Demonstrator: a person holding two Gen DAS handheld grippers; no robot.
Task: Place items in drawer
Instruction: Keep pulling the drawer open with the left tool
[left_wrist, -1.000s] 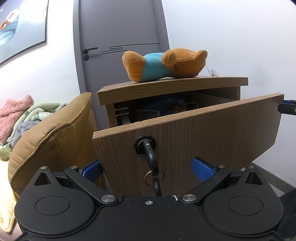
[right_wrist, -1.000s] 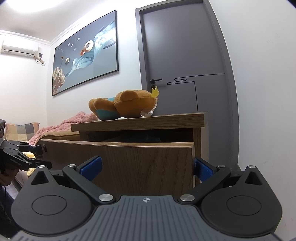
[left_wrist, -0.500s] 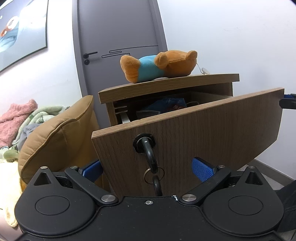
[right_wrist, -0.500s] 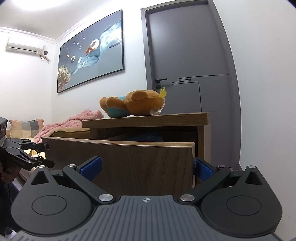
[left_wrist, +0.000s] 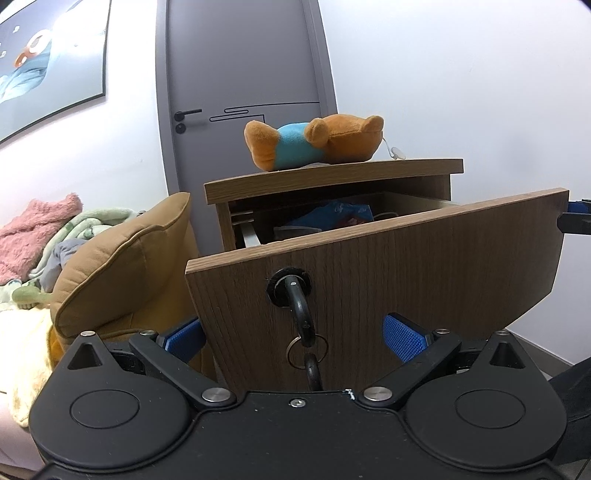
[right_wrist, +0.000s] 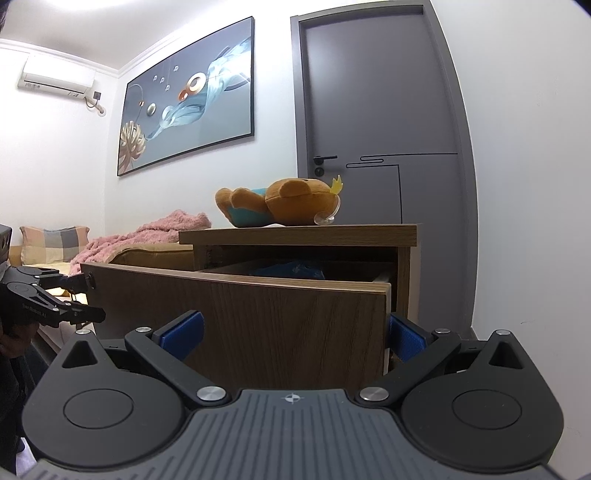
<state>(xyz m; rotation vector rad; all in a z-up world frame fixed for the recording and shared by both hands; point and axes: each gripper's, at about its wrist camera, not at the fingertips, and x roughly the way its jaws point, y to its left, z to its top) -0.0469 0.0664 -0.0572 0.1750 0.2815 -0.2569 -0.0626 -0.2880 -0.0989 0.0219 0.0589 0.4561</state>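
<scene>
A brown plush toy in a blue shirt (left_wrist: 314, 147) (right_wrist: 280, 206) lies on top of the wooden nightstand (left_wrist: 332, 173) (right_wrist: 295, 234). Its drawer (left_wrist: 406, 266) (right_wrist: 258, 317) stands pulled out, and a blue packet (left_wrist: 332, 218) shows inside. A black key with a ring (left_wrist: 301, 314) hangs from the lock in the drawer front. My left gripper (left_wrist: 295, 338) (right_wrist: 74, 295) is open, close against the front's left end with the key between its fingers. My right gripper (right_wrist: 295, 336) (left_wrist: 576, 221) is open and straddles the front's right edge.
A tan cushion (left_wrist: 122, 266) and a bed with pink and green blankets (left_wrist: 40, 229) lie left of the nightstand. A grey door (right_wrist: 380, 147) stands behind it, with white wall to the right. A framed picture (right_wrist: 192, 99) hangs over the bed.
The drawer has slid further out of the nightstand, and both grippers have drawn back with it. More of the drawer's inside shows, and the plush toy looks smaller and farther off.
</scene>
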